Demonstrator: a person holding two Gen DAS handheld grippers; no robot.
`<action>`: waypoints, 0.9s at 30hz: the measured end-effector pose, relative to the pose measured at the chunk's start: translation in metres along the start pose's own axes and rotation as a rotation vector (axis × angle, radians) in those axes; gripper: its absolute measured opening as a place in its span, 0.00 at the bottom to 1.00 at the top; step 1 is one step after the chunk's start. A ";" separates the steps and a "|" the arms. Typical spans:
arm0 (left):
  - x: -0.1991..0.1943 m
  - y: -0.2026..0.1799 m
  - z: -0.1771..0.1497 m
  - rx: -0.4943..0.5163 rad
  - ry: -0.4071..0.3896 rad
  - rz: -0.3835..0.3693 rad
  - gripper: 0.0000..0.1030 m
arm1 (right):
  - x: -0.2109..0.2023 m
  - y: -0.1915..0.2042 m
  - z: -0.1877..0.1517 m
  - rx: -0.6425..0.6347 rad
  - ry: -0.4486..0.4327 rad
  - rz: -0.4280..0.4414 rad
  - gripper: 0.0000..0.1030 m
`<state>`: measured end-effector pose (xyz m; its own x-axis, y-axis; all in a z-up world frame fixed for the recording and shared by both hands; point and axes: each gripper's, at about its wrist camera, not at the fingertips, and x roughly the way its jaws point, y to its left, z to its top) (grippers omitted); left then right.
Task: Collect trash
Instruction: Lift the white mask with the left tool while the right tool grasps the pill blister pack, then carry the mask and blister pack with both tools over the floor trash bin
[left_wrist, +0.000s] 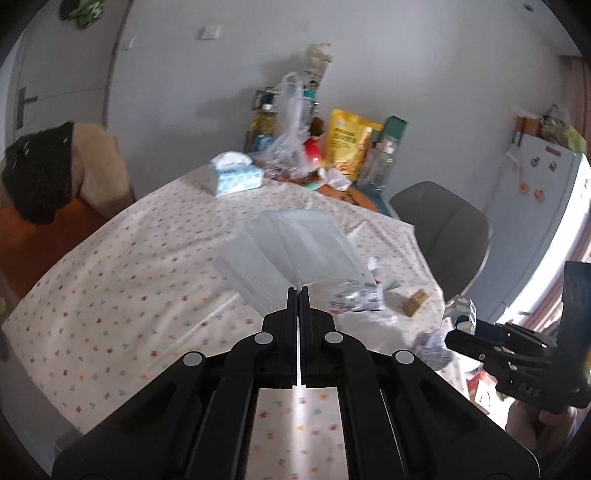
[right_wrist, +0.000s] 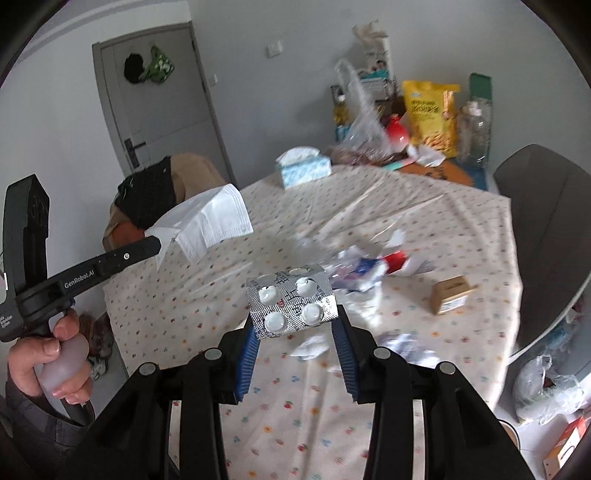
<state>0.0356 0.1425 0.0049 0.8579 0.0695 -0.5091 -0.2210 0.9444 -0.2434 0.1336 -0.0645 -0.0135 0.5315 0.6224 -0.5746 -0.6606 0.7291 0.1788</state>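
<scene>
My left gripper (left_wrist: 299, 290) is shut on a white face mask (left_wrist: 291, 251) and holds it above the table; the mask also shows in the right wrist view (right_wrist: 210, 218), hanging from the left gripper (right_wrist: 157, 243). My right gripper (right_wrist: 293, 325) is shut on a silver pill blister pack (right_wrist: 291, 304), lifted above the table. In the left wrist view the right gripper (left_wrist: 452, 338) sits at the table's right edge. Crumpled wrappers (right_wrist: 365, 269), paper scraps (right_wrist: 410, 349) and a small cardboard box (right_wrist: 452, 293) lie on the dotted tablecloth (right_wrist: 184, 295).
A tissue box (right_wrist: 303, 166), a plastic bag (right_wrist: 364, 125), a yellow snack bag (right_wrist: 430, 110), a glass jar (right_wrist: 474, 129) and a red object (right_wrist: 397, 134) crowd the table's far side. A grey chair (right_wrist: 543, 221) stands right. Bags (right_wrist: 546, 391) lie on the floor.
</scene>
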 end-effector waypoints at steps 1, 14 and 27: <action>-0.001 -0.009 0.002 0.017 -0.004 -0.012 0.02 | -0.006 -0.004 0.000 0.006 -0.009 -0.007 0.38; 0.013 -0.129 0.006 0.184 0.003 -0.184 0.02 | -0.084 -0.092 -0.025 0.142 -0.088 -0.168 0.38; 0.065 -0.259 -0.028 0.330 0.129 -0.351 0.02 | -0.136 -0.193 -0.084 0.328 -0.099 -0.316 0.38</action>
<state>0.1352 -0.1064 0.0117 0.7850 -0.2914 -0.5466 0.2474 0.9565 -0.1546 0.1445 -0.3138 -0.0366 0.7382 0.3677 -0.5655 -0.2637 0.9290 0.2598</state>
